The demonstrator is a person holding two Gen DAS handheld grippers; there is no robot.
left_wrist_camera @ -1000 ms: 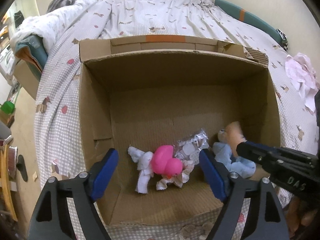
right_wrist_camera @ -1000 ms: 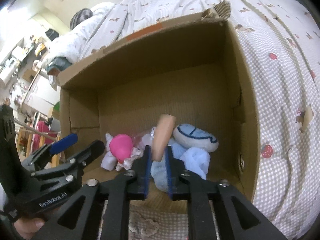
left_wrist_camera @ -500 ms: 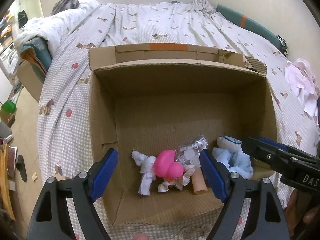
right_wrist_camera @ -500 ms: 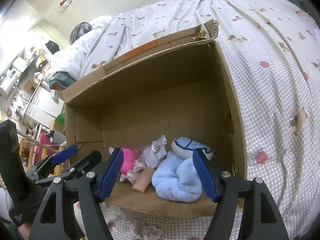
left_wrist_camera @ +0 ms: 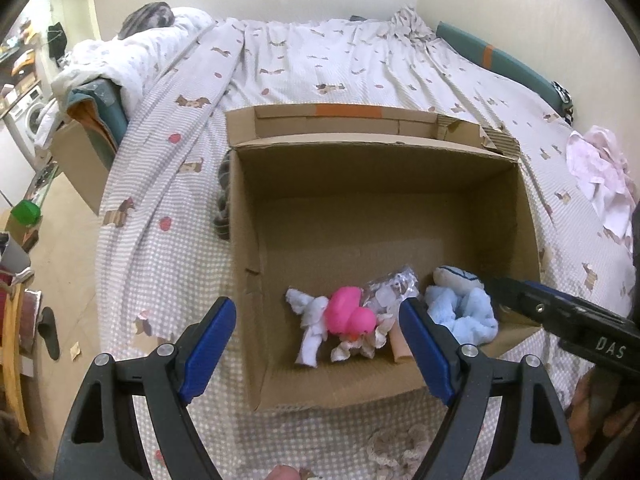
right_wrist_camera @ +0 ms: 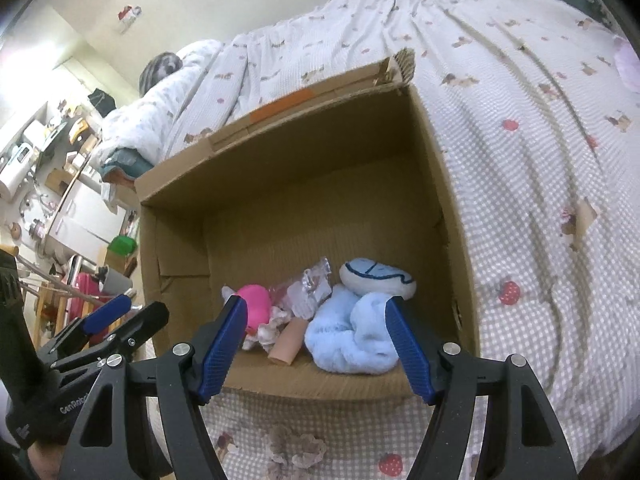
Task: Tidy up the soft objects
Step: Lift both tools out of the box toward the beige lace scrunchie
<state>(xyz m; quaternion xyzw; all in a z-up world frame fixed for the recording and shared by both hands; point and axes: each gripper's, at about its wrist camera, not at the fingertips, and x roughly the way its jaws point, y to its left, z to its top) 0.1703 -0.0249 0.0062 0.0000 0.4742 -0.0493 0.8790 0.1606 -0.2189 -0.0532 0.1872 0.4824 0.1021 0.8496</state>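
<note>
An open cardboard box stands on the bed. Inside near its front wall lie a pink soft toy, white rags, a clear crinkled bag, a peach cylinder, a light blue fluffy toy and a white pouch with blue lines. My left gripper is open and empty above the box's front edge. My right gripper is open and empty, just in front of the box.
The bed has a checked spread with small prints. A pink-white cloth lies at the right. A crochet piece lies on the spread below the box. Another box and floor clutter stand left of the bed.
My right gripper opened and let the peach cylinder drop into the box. Both grippers have drawn back and up from the box.
</note>
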